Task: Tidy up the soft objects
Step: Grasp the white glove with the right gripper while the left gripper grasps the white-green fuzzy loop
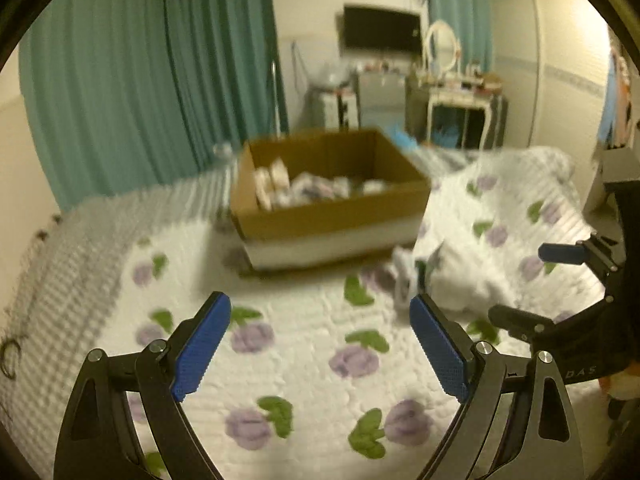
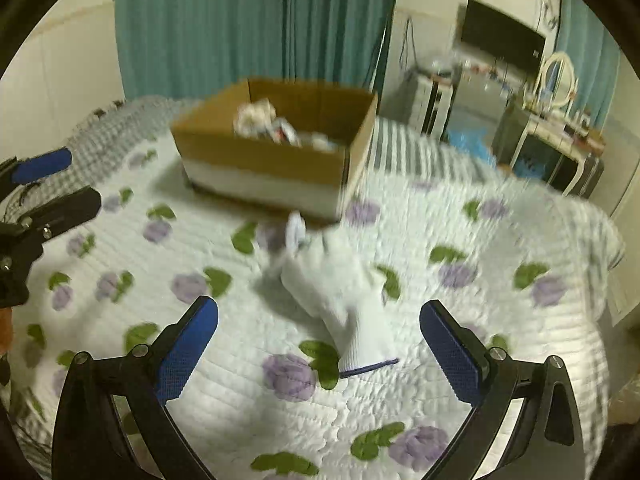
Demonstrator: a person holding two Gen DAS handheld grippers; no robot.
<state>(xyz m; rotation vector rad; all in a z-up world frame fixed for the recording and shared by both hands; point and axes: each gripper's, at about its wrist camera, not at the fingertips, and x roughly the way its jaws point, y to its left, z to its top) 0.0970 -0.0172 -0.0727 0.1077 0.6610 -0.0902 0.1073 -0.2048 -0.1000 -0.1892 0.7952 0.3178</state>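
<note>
A white sock (image 2: 344, 304) with a dark blue cuff edge lies on the flowered quilt (image 2: 248, 412), between and just ahead of my open right gripper (image 2: 319, 320). In the left wrist view the sock (image 1: 404, 276) shows blurred, ahead and right of my open, empty left gripper (image 1: 320, 316). A brown cardboard box (image 1: 332, 216) with a white lower band stands farther back on the bed and holds several pale soft items (image 1: 304, 188). The box also shows in the right wrist view (image 2: 264, 160). The right gripper appears at the right edge of the left wrist view (image 1: 560, 276).
Teal curtains (image 1: 152, 80) hang behind the bed. A dressing table with an oval mirror (image 1: 448, 64) and a dark television (image 1: 380, 30) stand at the far wall. The quilt (image 1: 500, 216) bunches up to the right. A grey checked blanket (image 1: 68, 260) lies at the left.
</note>
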